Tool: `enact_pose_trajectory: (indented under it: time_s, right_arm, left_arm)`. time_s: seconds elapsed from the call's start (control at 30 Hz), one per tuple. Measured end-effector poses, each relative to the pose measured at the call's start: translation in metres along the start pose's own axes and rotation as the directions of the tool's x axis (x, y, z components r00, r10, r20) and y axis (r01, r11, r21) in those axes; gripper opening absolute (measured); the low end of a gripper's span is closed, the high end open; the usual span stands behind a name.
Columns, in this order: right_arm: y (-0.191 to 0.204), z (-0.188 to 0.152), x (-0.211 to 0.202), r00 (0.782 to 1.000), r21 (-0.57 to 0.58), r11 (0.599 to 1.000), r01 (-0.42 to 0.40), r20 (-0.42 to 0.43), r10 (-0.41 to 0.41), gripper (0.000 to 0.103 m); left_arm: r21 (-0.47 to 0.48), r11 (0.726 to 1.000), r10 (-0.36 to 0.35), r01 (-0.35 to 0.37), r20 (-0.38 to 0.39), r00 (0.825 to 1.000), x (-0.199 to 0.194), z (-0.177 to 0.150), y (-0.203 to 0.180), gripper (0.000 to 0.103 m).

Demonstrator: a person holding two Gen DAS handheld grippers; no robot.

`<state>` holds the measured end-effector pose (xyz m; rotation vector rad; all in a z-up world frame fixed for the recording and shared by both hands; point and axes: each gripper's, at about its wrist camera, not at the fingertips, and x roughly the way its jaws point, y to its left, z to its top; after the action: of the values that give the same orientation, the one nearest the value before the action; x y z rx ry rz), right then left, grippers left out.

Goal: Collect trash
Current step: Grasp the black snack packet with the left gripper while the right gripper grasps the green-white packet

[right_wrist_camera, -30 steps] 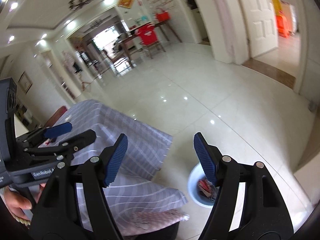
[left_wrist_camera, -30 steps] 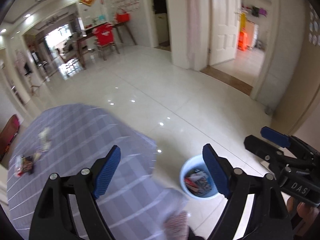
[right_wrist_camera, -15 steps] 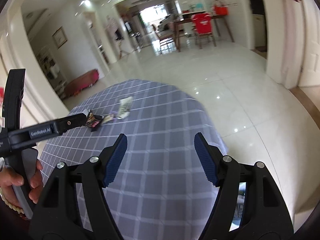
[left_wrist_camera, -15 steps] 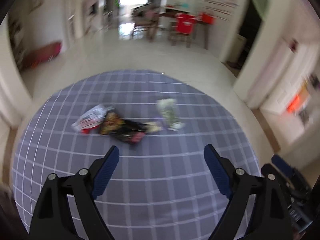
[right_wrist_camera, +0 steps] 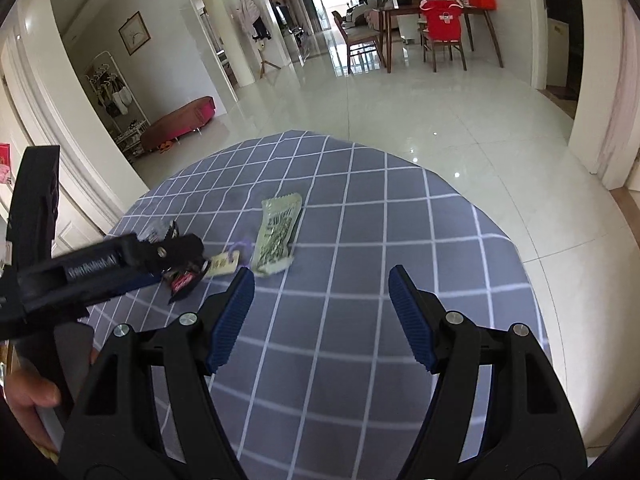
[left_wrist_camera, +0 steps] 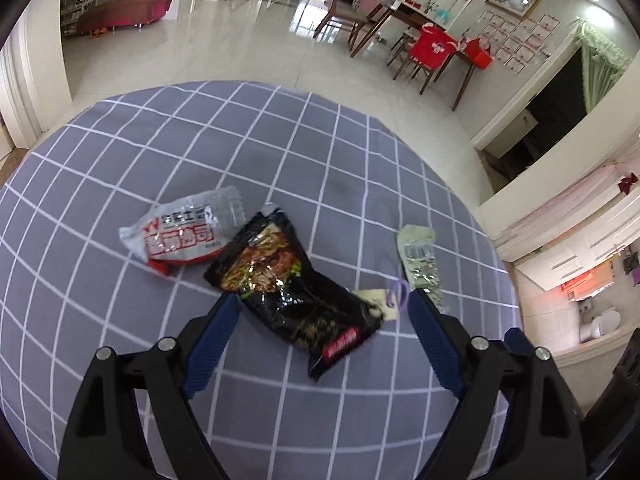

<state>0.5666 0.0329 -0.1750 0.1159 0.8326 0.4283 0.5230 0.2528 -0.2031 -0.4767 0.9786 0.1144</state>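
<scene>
A round table with a grey checked cloth [left_wrist_camera: 120,152] carries several wrappers. A black noodle packet [left_wrist_camera: 292,292] lies between the wide-apart fingers of my left gripper [left_wrist_camera: 322,302], which is open above it. Left of it lies a clear and red wrapper [left_wrist_camera: 184,236]. A pale green wrapper [left_wrist_camera: 420,256] lies to the right, with a small cream tag [left_wrist_camera: 378,300] beside it. In the right wrist view my right gripper [right_wrist_camera: 322,280] is open over bare cloth [right_wrist_camera: 360,240], just near of the pale green wrapper [right_wrist_camera: 278,236] and the tag [right_wrist_camera: 224,264]. The left gripper's body [right_wrist_camera: 100,268] covers most of the black packet there.
Glossy white tile floor [right_wrist_camera: 400,112] surrounds the table. A wooden dining table with chairs and red bags [right_wrist_camera: 440,16] stands far back. A pink bench [right_wrist_camera: 180,124] sits by the left wall. A person's hand [right_wrist_camera: 28,396] holds the left gripper's handle.
Both grippers swung from the floor and the blue trash bucket back over the table. The left one has closed in on the black packet; the wrappers now appear nearer in both views.
</scene>
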Motion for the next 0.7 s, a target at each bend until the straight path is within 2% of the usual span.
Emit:
enact_pose_trajectory:
  time_s: [0.1,0.13,0.2,0.37,0.5,0.63,0.7]
  right_arm:
    - [0.002,0.006,0.008,1.0,-0.005,1.0,0.008,-0.005,-0.009,0.069]
    - [0.002,0.008,0.01,1.0,-0.004,1.0,0.007,-0.006,-0.007,0.069]
    - [0.004,0.012,0.013,1.0,-0.01,1.0,0.004,-0.009,-0.004,0.069]
    - [0.012,0.02,0.029,0.999,-0.01,1.0,-0.013,-0.039,0.012,0.069]
    - [0.017,0.025,0.044,0.997,-0.022,1.0,-0.007,-0.072,0.006,0.069]
    - [0.024,0.024,0.05,0.997,-0.043,0.999,0.016,-0.076,-0.019,0.057]
    - [0.026,0.024,0.05,0.996,-0.058,0.998,0.026,-0.08,-0.03,0.047]
  left_arm:
    - [0.0,1.0,-0.007,0.007,0.001,1.0,0.005,0.005,0.004,0.082]
    - [-0.001,1.0,-0.001,0.001,0.005,1.0,0.005,0.006,0.005,0.077]
    - [0.007,0.999,0.034,-0.034,0.015,0.999,0.008,0.009,0.01,0.054]
    - [0.027,0.998,0.057,-0.057,0.018,0.998,0.006,0.011,0.017,0.035]
    - [0.063,0.995,0.076,-0.078,0.028,0.997,0.006,0.008,0.015,0.03]
    - [0.079,0.993,0.08,-0.082,0.036,0.996,0.004,0.006,0.019,0.027]
    - [0.08,0.993,0.084,-0.087,0.038,0.996,0.005,0.007,0.02,0.025]
